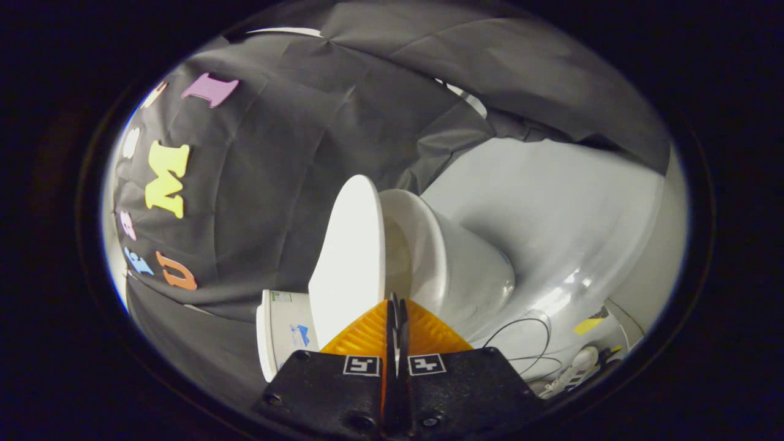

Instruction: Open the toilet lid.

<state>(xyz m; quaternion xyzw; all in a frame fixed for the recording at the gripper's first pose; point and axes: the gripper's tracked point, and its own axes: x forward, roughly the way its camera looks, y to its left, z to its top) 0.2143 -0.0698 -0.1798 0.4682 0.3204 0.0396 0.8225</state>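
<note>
The gripper sits at the bottom centre of the frame, its two fingers pressed flat together with nothing between them, the tips just at the lower edge of the toilet lid. The lid stands raised off the bowl in the middle of the frame, the tank at lower left, and cables with a power strip on the pale floor at lower right

Gripper fingers together (tips touching)
</note>
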